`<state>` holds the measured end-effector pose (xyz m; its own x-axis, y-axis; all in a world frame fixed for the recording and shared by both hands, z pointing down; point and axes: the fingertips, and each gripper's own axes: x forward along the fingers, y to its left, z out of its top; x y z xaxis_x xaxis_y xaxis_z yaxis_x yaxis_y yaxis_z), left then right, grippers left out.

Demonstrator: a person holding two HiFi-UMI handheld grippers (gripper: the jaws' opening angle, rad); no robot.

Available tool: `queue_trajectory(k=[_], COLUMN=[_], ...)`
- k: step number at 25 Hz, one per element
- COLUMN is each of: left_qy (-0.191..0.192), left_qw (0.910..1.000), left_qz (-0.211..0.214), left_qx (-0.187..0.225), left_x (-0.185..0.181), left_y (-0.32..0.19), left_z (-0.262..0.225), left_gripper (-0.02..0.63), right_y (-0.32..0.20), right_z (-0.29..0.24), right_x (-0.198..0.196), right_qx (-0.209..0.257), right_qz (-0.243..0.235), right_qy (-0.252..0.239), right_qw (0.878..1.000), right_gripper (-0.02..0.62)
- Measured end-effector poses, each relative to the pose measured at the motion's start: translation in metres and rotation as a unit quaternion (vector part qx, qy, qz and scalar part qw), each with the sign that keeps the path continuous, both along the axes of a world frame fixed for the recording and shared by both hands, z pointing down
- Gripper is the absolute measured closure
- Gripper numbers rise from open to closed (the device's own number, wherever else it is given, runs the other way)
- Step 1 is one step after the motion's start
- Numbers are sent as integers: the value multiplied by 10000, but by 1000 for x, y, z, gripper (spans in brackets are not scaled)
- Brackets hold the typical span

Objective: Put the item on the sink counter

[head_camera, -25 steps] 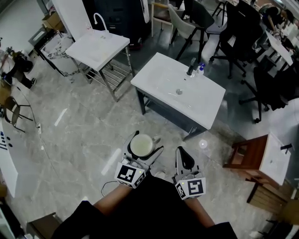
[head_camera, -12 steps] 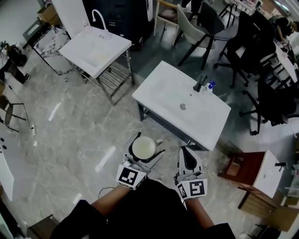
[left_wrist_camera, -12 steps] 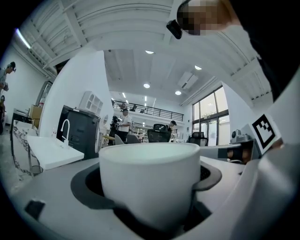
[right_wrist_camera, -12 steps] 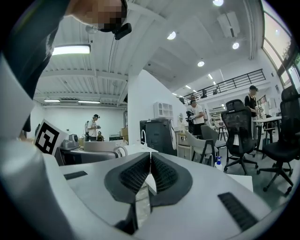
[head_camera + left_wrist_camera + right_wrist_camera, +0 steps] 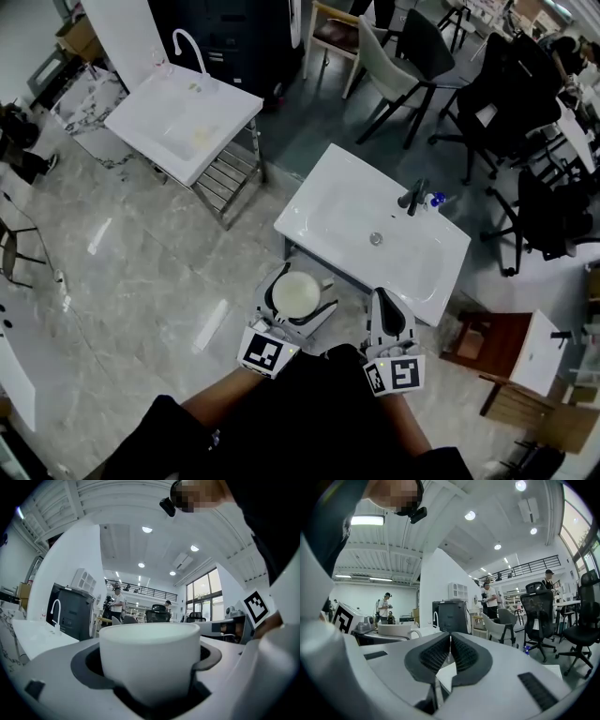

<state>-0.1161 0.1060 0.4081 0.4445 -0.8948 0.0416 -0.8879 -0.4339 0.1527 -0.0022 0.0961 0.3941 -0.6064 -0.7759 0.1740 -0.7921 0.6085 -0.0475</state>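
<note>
A white cup [image 5: 292, 294] with a handle sits between the jaws of my left gripper [image 5: 298, 289], which is shut on it and holds it upright. In the left gripper view the cup [image 5: 150, 653] fills the space between the left gripper's [image 5: 149, 679] grey pads. Beside it, my right gripper [image 5: 383, 302] is shut and holds nothing; in the right gripper view its ribbed pads meet at the right gripper's [image 5: 449, 654] middle, and the cup [image 5: 393, 630] shows at the left. The white sink counter [image 5: 337, 202] with a dark faucet [image 5: 412, 198] stands just ahead of both grippers.
A second white sink [image 5: 183, 112] on a metal frame stands at the upper left. Black office chairs [image 5: 511, 84] crowd the upper right. A wooden stool [image 5: 497, 342] with a small basin is at the right. A blue-capped bottle [image 5: 435, 200] stands by the faucet.
The sink counter has come nearer to both grippers and now lies just in front of them. The left gripper's hold on the cup and the shut right gripper look the same.
</note>
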Motion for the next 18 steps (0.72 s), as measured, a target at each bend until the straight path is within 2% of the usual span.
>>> queue_trajectory(k=[5, 10, 14, 18], left_qy=[-154, 131, 123, 24], left_qw=[9997, 9999, 9998, 10000], left_qz=[118, 55, 41, 16], left_qx=[114, -10, -129, -18], left_x=[-19, -29, -32, -33], left_y=[-32, -58, -82, -121], left_z=[4, 14, 22, 17], left_gripper=[146, 146, 146, 146], right_y=[-25, -63, -90, -130], right_z=[18, 31, 29, 28], right_x=[-19, -29, -34, -34], right_qx=[-221, -360, -266, -218], right_qz=[61, 49, -82, -120], right_qy=[41, -64, -104, -163], right_qw=[9997, 9993, 9996, 9996], right_gripper=[563, 563, 563, 563])
